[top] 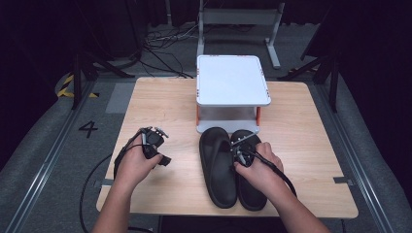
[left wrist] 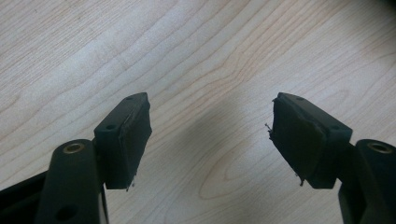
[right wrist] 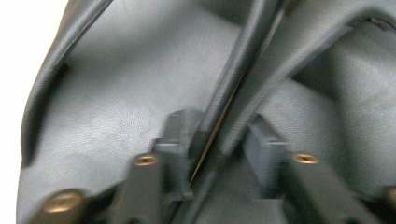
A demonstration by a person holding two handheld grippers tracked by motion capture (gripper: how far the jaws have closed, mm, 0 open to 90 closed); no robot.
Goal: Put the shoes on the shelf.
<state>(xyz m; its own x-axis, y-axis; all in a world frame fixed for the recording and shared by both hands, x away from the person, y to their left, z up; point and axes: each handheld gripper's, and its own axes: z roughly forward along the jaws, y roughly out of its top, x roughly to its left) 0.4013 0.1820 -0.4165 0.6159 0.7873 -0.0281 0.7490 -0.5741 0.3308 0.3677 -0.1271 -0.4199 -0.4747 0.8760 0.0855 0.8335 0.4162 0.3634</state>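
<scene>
Two black slippers lie side by side at the table's middle front, the left slipper (top: 217, 165) and the right slipper (top: 251, 196). My right gripper (top: 241, 154) sits over the seam between them. In the right gripper view it (right wrist: 217, 140) is shut on the slippers' adjoining edges (right wrist: 243, 60), pressed together between the jaws. My left gripper (top: 156, 144) is held to the left of the slippers, apart from them. It (left wrist: 210, 135) stands open over bare wood, with nothing between its fingers.
A white two-level stand (top: 232, 80) with orange posts stands at the back middle of the wooden table (top: 160, 102), just beyond the slippers' toes. Bare tabletop lies on both sides. Cables trail from both grippers off the front edge.
</scene>
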